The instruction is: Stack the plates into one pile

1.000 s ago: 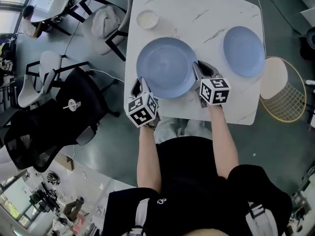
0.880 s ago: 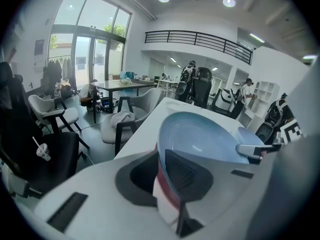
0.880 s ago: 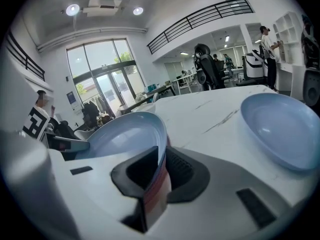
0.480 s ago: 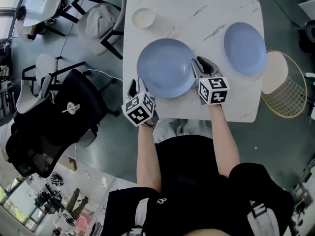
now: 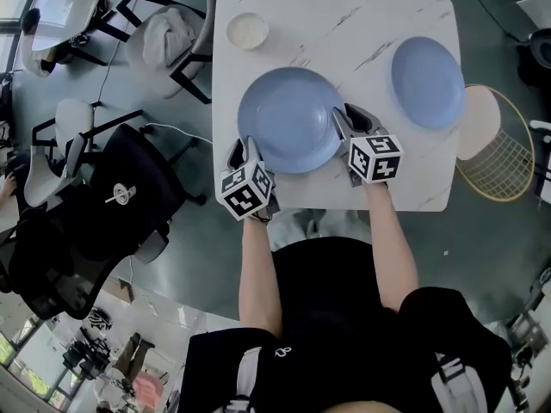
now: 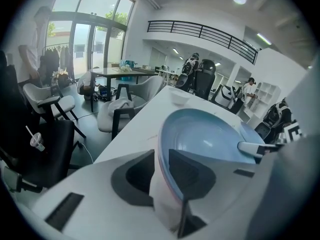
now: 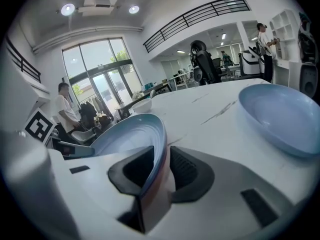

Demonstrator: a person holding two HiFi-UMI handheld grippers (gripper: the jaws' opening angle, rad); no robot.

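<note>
A large blue plate [image 5: 288, 119] lies in the middle of the white marble table [image 5: 344, 24]. My left gripper [image 5: 244, 149] is shut on its near-left rim, which shows between the jaws in the left gripper view as the plate [image 6: 210, 139]. My right gripper [image 5: 346, 114] is at the plate's right rim. Its jaws are opening, with the plate [image 7: 130, 136] rim still between them and a gap at the right pad. A smaller blue plate [image 5: 428, 82] sits apart at the table's right, and that plate [image 7: 280, 114] also shows in the right gripper view.
A small cream bowl [image 5: 247, 29] stands at the table's far left. A gold wire basket [image 5: 495, 157] is on the floor right of the table. Black office chairs [image 5: 112, 205] stand to the left. The table's near edge is just under both grippers.
The large plate and both grippers stay at about the same spot. The view has shifted a little.
</note>
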